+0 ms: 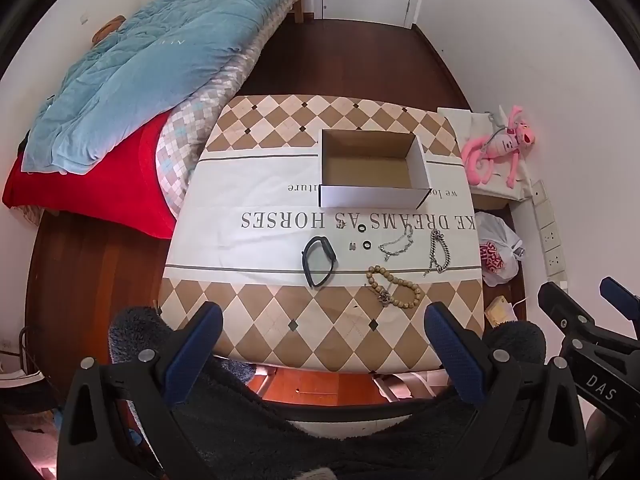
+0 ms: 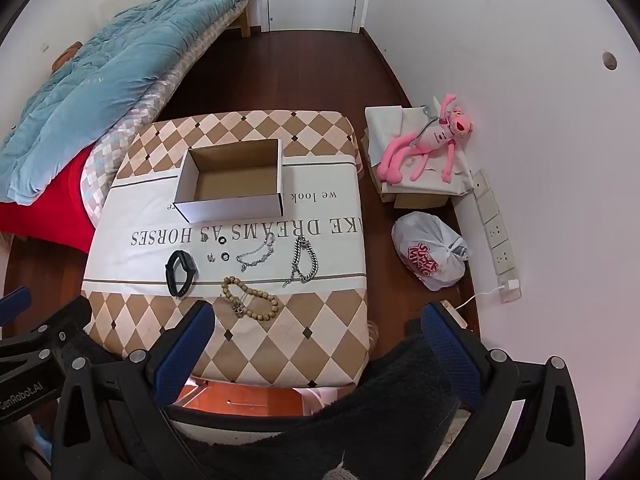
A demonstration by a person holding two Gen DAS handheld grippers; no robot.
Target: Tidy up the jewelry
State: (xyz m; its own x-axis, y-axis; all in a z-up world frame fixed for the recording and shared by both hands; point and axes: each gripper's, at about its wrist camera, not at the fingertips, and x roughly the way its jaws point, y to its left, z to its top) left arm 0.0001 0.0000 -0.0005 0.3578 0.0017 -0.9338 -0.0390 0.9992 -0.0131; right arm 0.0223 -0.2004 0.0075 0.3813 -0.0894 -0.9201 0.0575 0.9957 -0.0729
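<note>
Left wrist view: left gripper [image 1: 323, 326] spread wide, nothing between its blue pads, above near edge of table [image 1: 280, 344]. Open cardboard box [image 1: 372, 168] toward far side; in front of it, spread apart on the cloth: black wristband [image 1: 319, 261], two small rings [image 1: 364, 236], thin silver chain [image 1: 398, 243], heavy silver chain [image 1: 439, 254], wooden bead bracelet [image 1: 394, 286].

Right wrist view: right gripper [image 2: 318, 326] likewise wide apart, holding nothing, over table's near right corner. Bead bracelet [image 2: 252, 297] nearest its left pad; box [image 2: 232, 180] beyond. Pink plush toy [image 2: 424, 146] and plastic bag [image 2: 430, 256] on floor to the right.
</note>
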